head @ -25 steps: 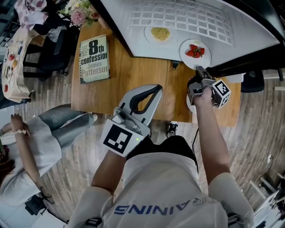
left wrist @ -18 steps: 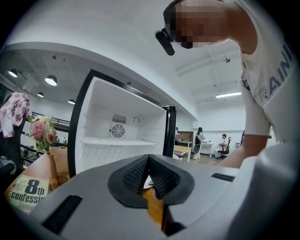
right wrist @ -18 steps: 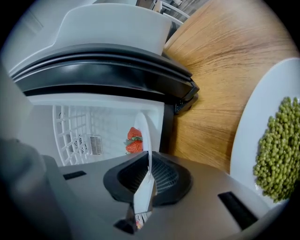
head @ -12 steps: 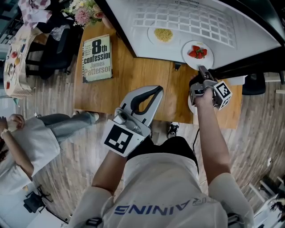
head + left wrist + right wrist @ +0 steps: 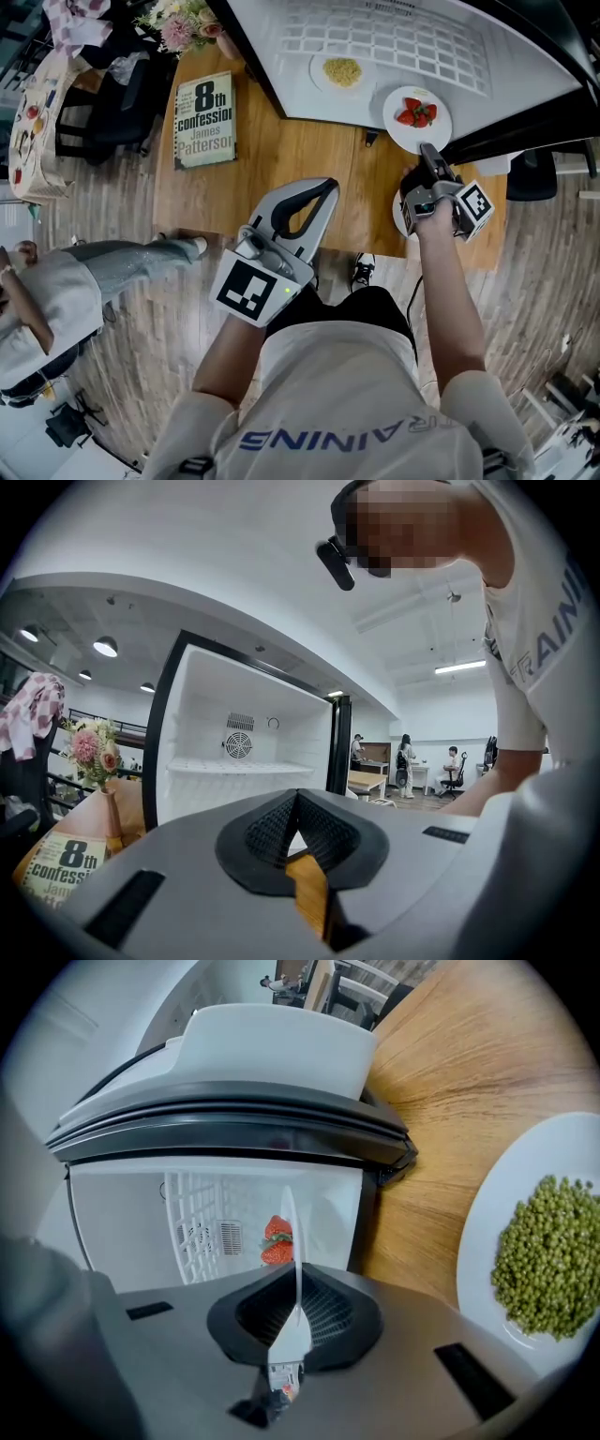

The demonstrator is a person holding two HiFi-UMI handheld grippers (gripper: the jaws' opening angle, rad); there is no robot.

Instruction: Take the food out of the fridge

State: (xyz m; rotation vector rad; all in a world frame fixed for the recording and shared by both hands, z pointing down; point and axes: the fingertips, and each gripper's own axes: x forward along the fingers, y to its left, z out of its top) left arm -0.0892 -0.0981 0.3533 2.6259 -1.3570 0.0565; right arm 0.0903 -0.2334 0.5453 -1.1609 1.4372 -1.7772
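The right gripper (image 5: 427,150) has its jaws pressed together on the near rim of a small round white plate (image 5: 401,134) carrying red strawberries (image 5: 415,114). In the right gripper view the rim runs as a thin white edge between the ribbed black pads, with the strawberries beyond it. This plate is at the front right edge of the open compartment of a white-lined, black-framed fridge (image 5: 525,75), partly projecting over the light wooden table (image 5: 281,150). Whether the plate rests on the white wire shelf (image 5: 394,37) or is clear of it cannot be determined. A second small white plate (image 5: 319,77) holding a heap of yellow food (image 5: 342,70) stands further inside on the same shelf, to the left of the strawberry plate and apart from it. A larger white plate (image 5: 487,1232) of green peas (image 5: 548,1255) lies on the table just below the right gripper, outside the fridge. The left gripper (image 5: 323,190) is held over the table's near edge, well apart from both fridge plates. Its jaw tips are touching and nothing is between them. A paperback book with a grey cover (image 5: 204,120) lies flat on the left part of the table. A bunch of pink and white flowers (image 5: 178,23) stands at the far left corner. A seated person in white (image 5: 56,300) is off to the left on the wooden floor area.
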